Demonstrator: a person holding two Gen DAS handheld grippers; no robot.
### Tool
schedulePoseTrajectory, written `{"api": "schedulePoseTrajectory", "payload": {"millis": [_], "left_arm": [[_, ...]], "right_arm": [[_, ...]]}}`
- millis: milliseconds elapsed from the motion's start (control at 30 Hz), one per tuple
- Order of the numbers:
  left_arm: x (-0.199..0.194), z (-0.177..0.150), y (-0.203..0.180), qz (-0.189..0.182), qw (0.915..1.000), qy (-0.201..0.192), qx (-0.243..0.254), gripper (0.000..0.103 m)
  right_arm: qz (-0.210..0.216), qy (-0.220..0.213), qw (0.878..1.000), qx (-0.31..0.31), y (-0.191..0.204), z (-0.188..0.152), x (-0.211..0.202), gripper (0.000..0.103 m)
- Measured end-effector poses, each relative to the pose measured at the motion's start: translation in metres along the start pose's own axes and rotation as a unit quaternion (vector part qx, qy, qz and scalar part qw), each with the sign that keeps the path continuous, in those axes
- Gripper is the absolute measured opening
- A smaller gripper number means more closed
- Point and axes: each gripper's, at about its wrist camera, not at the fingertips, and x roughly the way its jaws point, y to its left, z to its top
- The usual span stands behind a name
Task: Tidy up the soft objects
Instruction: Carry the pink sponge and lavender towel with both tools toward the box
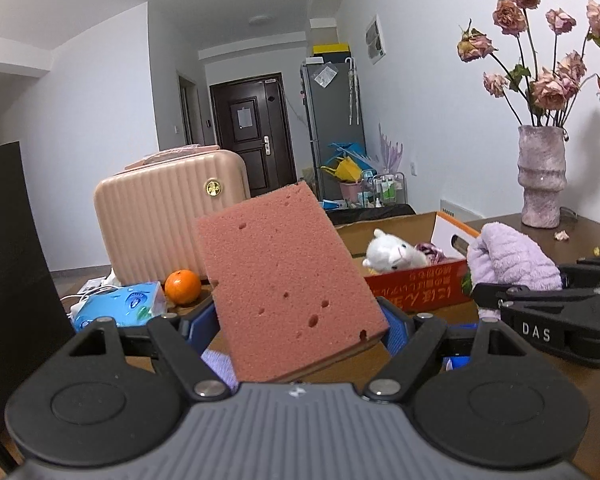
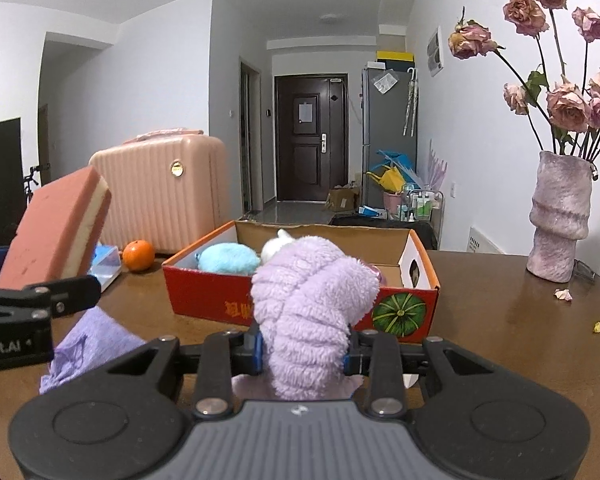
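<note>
Left gripper: nearest the lens in the left wrist view; blue pads set wide and clamped on the flanks of the pink sponge, which stands tilted, clear of the table.
Sponge, advice: it is thick and springy, so hold the squeeze steady and carry it flat over the box wall before letting go.
Lilac cloth: lies crumpled on the table below the left gripper; it looks to be still waiting its turn.
Right gripper: pads drawn close together, pinching the fluffy purple towel low down, so its bulk bulges above them.
Towel, advice: lift enough that the loose end clears the near rim.
Cardboard box: just beyond both grippers; it already holds a blue plush and a white plush.
Free room: judged best at the box's right end.
Vase of dried roses: far right, well apart from the box.
</note>
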Motion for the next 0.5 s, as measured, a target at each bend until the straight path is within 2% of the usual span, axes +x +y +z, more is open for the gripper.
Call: {"api": "schedulePoseTrajectory", "payload": {"millis": [500], "left_arm": [[0.034, 0.03, -0.009, 0.002, 0.9997, -0.01, -0.024, 0.081]], "right_arm": [[-0.018, -0.034, 0.999, 0.009, -0.012, 0.027, 0.024, 0.03]]}}
